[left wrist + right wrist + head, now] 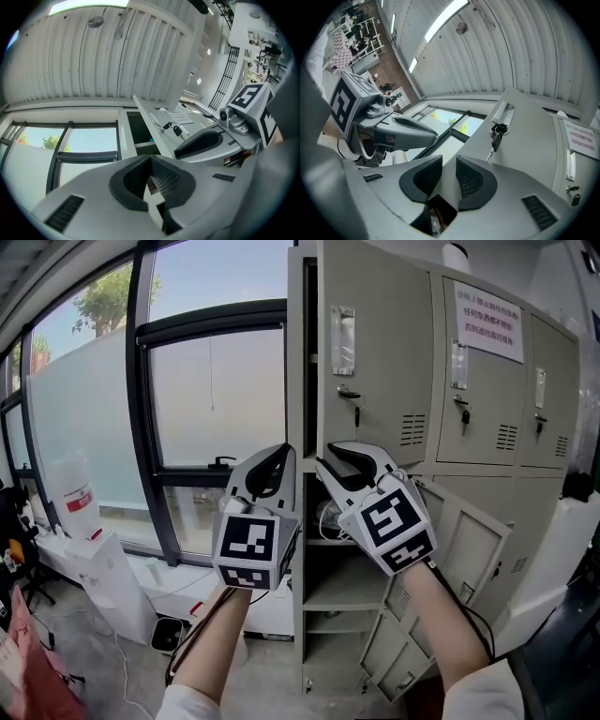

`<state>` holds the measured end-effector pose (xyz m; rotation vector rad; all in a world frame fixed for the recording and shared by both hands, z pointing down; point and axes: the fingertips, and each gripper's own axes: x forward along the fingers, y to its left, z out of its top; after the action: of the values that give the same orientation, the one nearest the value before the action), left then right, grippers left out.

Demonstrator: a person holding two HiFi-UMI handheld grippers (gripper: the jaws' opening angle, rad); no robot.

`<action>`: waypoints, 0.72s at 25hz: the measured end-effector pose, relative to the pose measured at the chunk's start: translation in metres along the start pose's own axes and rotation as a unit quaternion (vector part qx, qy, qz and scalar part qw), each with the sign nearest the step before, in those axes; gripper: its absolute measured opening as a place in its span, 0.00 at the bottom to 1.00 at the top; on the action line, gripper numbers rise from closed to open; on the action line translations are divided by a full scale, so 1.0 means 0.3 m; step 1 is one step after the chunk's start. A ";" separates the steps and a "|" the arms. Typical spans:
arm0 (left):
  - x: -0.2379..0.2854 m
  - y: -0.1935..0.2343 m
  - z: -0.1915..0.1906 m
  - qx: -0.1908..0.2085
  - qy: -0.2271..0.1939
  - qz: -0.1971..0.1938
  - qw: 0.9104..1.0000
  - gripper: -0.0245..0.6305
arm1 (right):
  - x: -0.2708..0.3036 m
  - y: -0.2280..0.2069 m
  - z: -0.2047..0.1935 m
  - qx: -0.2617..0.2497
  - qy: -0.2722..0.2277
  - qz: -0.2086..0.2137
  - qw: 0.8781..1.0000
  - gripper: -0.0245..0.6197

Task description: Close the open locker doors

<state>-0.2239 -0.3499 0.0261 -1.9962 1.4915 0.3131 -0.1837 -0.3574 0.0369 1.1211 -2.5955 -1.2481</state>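
The grey locker bank (487, 409) has its tall upper left door (375, 362) standing ajar, with a key (354, 413) hanging in its lock. My right gripper (330, 463) is at that door's lower left edge. In the right gripper view the door (525, 136) and its key (496, 133) run down into the right gripper (449, 161), whose pads are shut on the thin door edge. My left gripper (281, 454) hangs just left of it, shut and empty. The left gripper view has the left gripper (151, 161) below the same door (154, 119).
Below, two lower doors (469, 545) (398, 652) hang open beside open shelves (342, 592). The doors to the right are closed, one bearing a paper notice (487, 320). A large window (216, 390) and white boxes (103, 568) are on the left.
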 end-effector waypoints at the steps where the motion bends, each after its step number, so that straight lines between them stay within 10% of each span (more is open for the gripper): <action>1: 0.005 0.007 -0.008 0.001 0.000 -0.001 1.000 0.06 | 0.018 0.000 -0.008 -0.002 0.002 -0.002 1.000 0.18; 18: 0.121 0.100 -0.127 -0.003 -0.010 -0.022 1.000 0.06 | 0.238 -0.070 -0.197 -0.035 0.063 -0.037 0.997 0.17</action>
<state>-0.2460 -0.4065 0.0266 -2.0215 1.4323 0.3181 -0.2040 -0.4500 0.0441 1.2511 -2.4199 -1.2290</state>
